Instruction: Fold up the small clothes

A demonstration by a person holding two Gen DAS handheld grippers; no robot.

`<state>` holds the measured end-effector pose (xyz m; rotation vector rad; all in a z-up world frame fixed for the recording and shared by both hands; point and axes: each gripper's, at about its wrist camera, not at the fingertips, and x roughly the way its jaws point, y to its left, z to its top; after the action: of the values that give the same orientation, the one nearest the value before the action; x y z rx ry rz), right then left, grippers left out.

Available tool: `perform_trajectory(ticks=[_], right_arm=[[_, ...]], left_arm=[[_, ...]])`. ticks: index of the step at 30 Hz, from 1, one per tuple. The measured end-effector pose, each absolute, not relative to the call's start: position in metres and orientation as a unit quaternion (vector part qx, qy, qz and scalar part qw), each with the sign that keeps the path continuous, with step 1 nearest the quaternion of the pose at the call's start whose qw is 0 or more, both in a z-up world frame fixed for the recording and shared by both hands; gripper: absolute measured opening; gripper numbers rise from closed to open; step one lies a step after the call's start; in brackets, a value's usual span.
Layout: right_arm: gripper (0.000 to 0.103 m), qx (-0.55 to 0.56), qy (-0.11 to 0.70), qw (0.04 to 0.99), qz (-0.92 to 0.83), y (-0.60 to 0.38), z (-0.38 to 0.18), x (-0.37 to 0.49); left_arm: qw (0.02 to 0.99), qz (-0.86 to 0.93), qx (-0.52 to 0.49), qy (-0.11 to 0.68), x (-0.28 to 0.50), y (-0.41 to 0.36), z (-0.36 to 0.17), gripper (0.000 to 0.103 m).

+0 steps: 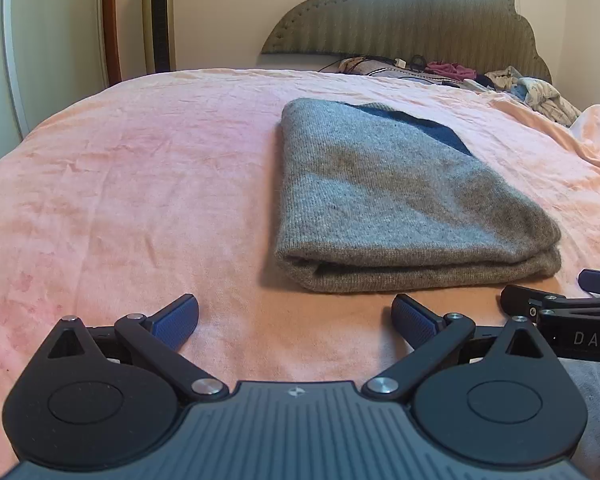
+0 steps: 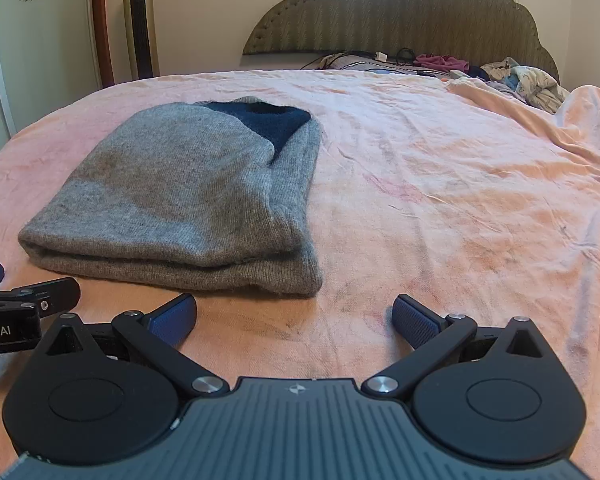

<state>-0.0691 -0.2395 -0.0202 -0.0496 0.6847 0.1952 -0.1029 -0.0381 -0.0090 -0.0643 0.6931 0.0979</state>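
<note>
A grey knit garment lies folded into a thick rectangle on the pink bedspread, with a dark blue patch showing at its far end. It also shows in the right wrist view. My left gripper is open and empty, just in front of the garment's near edge and a little to its left. My right gripper is open and empty, in front of the garment's near right corner. Each gripper shows at the edge of the other's view, side by side.
The pink bedspread covers the bed. A pile of loose clothes and cables lies by the padded headboard. A tower fan stands at the far left wall. The bedspread bunches up at the right.
</note>
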Motion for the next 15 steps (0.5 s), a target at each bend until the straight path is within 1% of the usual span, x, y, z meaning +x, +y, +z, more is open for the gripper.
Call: perform_trajectory(ticks=[15], right_arm=[[0.103, -0.024, 0.335, 0.937, 0.095, -0.2384, -0.0210, -0.0696]], left_arm=[[0.939, 0.046, -0.035, 0.338, -0.1036, -0.0364, -0.0089, 0.103]])
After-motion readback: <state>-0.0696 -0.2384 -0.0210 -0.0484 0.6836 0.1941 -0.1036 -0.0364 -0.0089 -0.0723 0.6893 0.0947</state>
